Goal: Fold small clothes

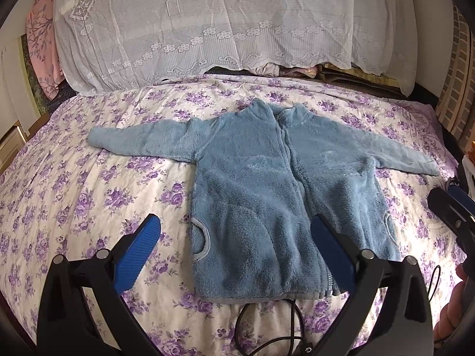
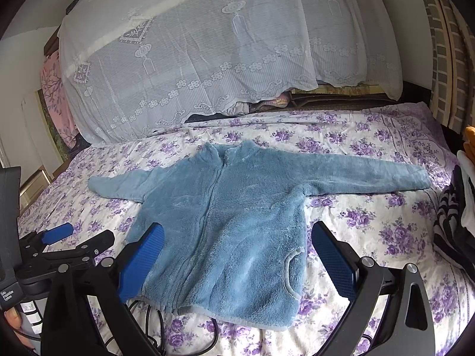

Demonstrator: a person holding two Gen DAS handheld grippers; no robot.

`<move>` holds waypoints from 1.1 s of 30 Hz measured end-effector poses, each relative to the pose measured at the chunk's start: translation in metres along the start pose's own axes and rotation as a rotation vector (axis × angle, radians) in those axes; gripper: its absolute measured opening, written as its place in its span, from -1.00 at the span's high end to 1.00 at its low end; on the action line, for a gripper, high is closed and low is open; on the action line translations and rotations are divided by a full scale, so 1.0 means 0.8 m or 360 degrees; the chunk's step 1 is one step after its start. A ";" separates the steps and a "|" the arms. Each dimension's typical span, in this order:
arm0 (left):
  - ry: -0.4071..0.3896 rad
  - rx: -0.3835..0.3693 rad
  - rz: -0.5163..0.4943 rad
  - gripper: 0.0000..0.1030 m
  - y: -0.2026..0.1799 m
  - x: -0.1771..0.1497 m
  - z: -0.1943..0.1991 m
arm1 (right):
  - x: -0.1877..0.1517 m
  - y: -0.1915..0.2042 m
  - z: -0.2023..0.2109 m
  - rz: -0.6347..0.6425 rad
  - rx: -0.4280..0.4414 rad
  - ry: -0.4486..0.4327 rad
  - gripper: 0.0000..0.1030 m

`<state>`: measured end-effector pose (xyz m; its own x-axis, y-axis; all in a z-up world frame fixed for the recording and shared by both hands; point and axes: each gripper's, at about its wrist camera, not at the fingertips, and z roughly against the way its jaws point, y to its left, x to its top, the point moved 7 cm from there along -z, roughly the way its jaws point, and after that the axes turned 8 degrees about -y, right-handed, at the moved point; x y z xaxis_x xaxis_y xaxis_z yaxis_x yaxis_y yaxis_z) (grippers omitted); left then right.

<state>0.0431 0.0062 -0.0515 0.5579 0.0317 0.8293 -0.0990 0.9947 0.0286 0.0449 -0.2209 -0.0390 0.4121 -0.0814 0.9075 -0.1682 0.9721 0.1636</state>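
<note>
A: Which step is in hand?

B: By the look of it, the very start. The blue fleece jacket [image 1: 267, 184] lies flat, front up and zipped, on the bed [image 1: 74, 207], both sleeves spread out to the sides. No fold is made yet.

A: And the tools?

B: The left tool [image 1: 237, 252] hangs over the hem on the jacket's left half, spread wide and holding nothing. The right tool [image 2: 237, 255] hangs over the hem on the other half, equally wide, also empty. Neither seems to press on the cloth, though that is hard to tell.

A: What does the next move call for?

B: Probably each tool taking a sleeve [image 2: 371, 178] or a side edge and carrying it in across the zip [image 2: 213, 201]. The fleece is thick and soft, so a pinch may catch both layers.

A: Any containers?

B: None visible. A black cable [image 1: 267, 326] lies on the bed near the hem, and a lace cover [image 2: 207, 59] drapes a pile at the head of the bed.
</note>
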 end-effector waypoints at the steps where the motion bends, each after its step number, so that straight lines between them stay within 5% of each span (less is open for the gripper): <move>1: 0.0000 0.0001 -0.0001 -0.91 0.000 0.000 0.000 | 0.000 0.000 0.000 0.0000 0.0001 0.0000 -0.93; 33: 0.0027 0.0008 0.0025 -0.91 0.006 -0.008 -0.006 | -0.001 -0.002 0.001 -0.0010 0.0006 0.0009 -0.93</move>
<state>0.0430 0.0115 -0.0591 0.5703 0.0489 0.8200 -0.1120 0.9935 0.0187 0.0445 -0.2226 -0.0395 0.4184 -0.0861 0.9042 -0.1690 0.9707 0.1706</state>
